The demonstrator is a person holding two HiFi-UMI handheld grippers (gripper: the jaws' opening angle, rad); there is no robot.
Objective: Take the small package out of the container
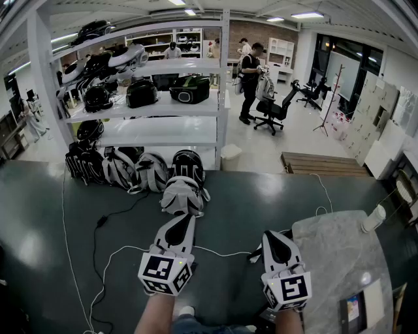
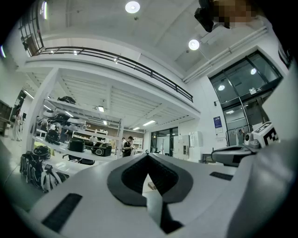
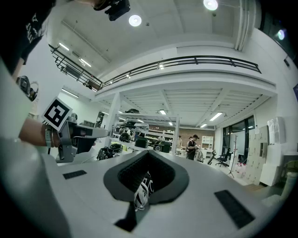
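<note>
Package and container are shown in no view; being small, it is judged light, the hold undecided. Left tongs [image 1: 188,218] and right tongs [image 1: 270,233] are held pressed together, empty, above the near table [image 1: 261,196].

Lighting: bright, even indoor light from ceiling panels [image 1: 307,14] and round ceiling lamps [image 2: 132,7], the lamps blown out to plain white.
Table [image 1: 39,215]: dark and glossy, with pale patches of reflected glare. Shadows faint and soft.
Windows [image 1: 346,62]: dark against the white walls.
Distortion: strong fisheye in all three views. The shelf [image 1: 157,104] edges bow, and both gripper views have black corners.
Focus: head view sharp throughout. The left gripper [image 2: 147,154] shell close to the lens is soft, and the room behind it is small but clear.
</note>
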